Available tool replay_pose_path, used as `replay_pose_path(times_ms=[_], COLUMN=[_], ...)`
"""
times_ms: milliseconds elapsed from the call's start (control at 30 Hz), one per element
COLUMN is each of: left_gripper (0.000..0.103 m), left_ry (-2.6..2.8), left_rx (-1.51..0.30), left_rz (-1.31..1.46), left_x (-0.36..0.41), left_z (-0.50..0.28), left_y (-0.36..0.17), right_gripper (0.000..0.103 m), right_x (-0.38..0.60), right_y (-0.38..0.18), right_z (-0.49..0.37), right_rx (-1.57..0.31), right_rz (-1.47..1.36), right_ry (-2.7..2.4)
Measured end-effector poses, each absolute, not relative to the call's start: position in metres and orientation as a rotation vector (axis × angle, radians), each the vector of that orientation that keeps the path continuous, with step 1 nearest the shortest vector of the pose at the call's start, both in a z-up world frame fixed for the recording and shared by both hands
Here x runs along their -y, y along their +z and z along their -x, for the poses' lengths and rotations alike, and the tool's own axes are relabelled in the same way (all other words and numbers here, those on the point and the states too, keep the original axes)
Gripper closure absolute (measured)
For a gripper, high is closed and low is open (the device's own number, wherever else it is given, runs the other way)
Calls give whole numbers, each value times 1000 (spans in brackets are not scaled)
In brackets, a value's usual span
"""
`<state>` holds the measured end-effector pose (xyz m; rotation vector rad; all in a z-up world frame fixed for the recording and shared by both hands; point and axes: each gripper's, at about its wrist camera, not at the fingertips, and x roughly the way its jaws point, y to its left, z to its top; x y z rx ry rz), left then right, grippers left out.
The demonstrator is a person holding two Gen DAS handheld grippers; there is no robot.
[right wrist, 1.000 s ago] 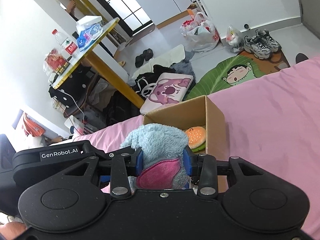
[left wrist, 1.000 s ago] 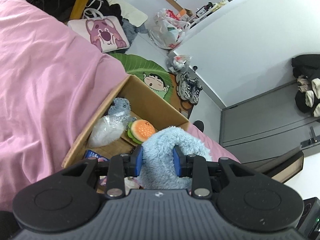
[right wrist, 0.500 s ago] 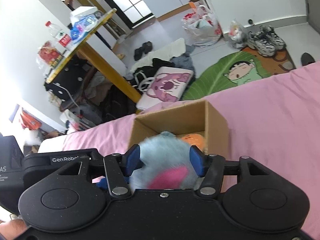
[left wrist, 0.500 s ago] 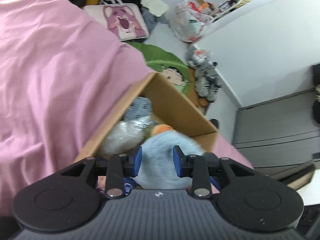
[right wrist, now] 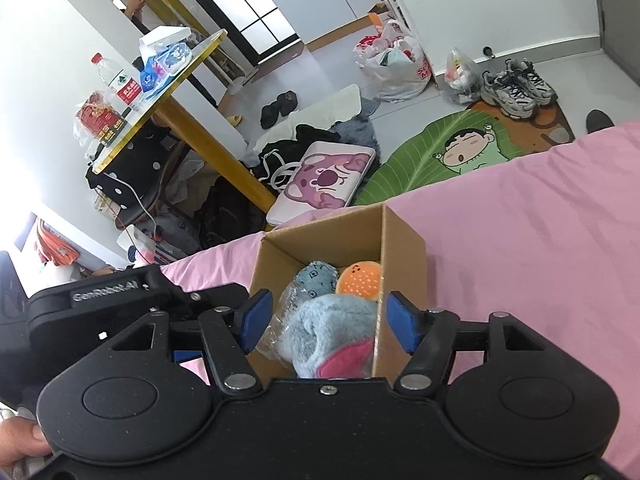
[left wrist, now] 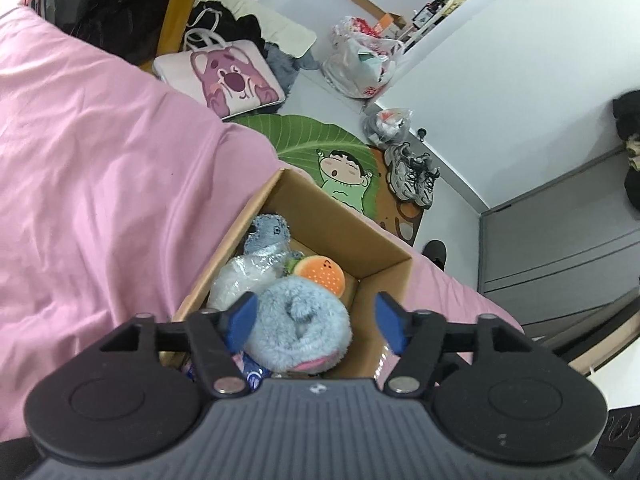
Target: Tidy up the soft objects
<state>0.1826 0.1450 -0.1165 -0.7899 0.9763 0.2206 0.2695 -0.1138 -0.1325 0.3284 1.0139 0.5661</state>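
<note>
Pink bedsheet point(left wrist: 100, 184) carries the cardboard box point(left wrist: 340, 216), both hand-held grippers point(left wrist: 316, 320) point(right wrist: 328, 316) spread apart above cluttered floor point(right wrist: 400, 104).

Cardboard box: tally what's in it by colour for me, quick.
Blue plush toys: 2, the big fluffy blue plush and the small blue-grey plush
Orange burger plush: 1
Clear plastic-wrapped item: 1
Total visible: 4; more may be hidden underneath.

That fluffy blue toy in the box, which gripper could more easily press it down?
Probably the left gripper: its open fingers straddle the fluffy blue toy inside the cardboard box. The right gripper is open too, but straddles the box's side wall.
</note>
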Motion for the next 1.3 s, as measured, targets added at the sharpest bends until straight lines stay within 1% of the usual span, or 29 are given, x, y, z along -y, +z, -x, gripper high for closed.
replay_pose_path(times_ms=[167, 267, 400, 467, 500, 633, 733, 867, 1300], left_gripper=[22, 19, 16, 14, 11, 9, 5, 1, 1], left_ry=[211, 214, 196, 184, 181, 161, 136, 120, 111], left_rx=[-967, -967, -968, -970, -971, -951, -926, -903, -850], left_rz=[749, 723, 685, 666, 655, 606, 559, 511, 338], left_x=[-134, -128, -118, -112, -108, -94, -82, -69, -38], left_z=[-170, -161, -150, -146, -143, -129, -117, -99, -43], left_y=[-100, -92, -82, -79, -77, -70, -64, -56, -31], right_gripper=[35, 31, 22, 20, 18, 6, 0, 0, 0], right_x=[126, 137, 154, 164, 168, 186, 198, 212, 238], right_y=[-121, -114, -108, -106, -105, -99, -94, -86, -60], right_z=[-257, -251, -240, -233, -230, -215, -203, -188, -138], right_rx=[-1002, -993, -977, -969, -965, -941, -920, -895, -816], right_rz=[-304, -295, -284, -276, -273, -253, -235, -218, -177], right_ry=[569, 559, 531, 520, 515, 486, 462, 450, 434])
